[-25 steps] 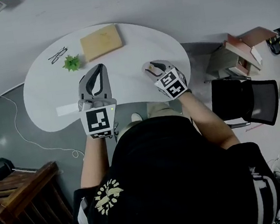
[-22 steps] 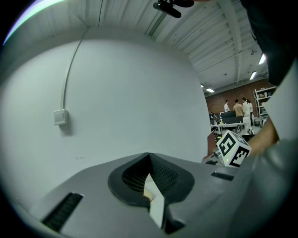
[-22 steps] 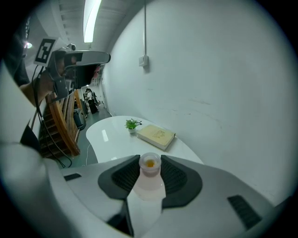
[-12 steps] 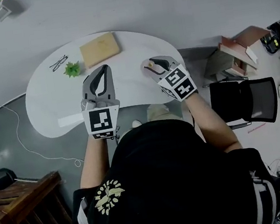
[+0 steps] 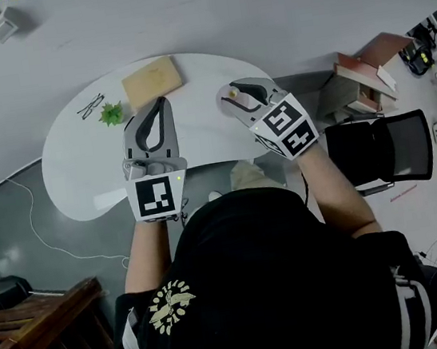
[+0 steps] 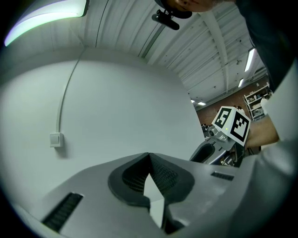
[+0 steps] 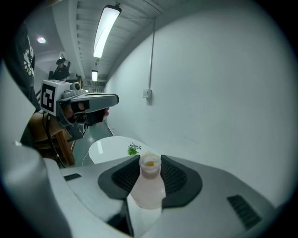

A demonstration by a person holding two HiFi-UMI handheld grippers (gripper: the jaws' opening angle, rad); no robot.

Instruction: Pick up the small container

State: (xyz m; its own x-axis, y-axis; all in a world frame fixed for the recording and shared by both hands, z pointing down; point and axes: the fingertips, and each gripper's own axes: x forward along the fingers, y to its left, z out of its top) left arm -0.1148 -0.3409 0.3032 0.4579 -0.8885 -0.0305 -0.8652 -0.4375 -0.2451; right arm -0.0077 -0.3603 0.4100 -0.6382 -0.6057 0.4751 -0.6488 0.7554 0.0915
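Note:
The small container (image 7: 149,183), a pale translucent bottle with a yellowish top, stands upright between my right gripper's (image 7: 150,173) jaws, which are shut on it. In the head view the right gripper (image 5: 232,95) holds the container (image 5: 233,97) up over the right part of the white table (image 5: 89,172). My left gripper (image 5: 161,101) hovers over the table's middle, tips pointing away from me. Its jaws meet at the tip with nothing in them, as the left gripper (image 6: 149,155) view shows against the bare wall.
On the table's far side lie a tan wooden board (image 5: 152,80), a small green plant (image 5: 112,113) and a pair of glasses (image 5: 91,107). A black chair (image 5: 377,151) and stacked boxes (image 5: 365,68) stand to the right. Wooden furniture (image 5: 38,324) is at the lower left.
The right gripper has risen toward the head camera with the container in it and looks larger. The left gripper has lifted a little too. Both grips are unchanged.

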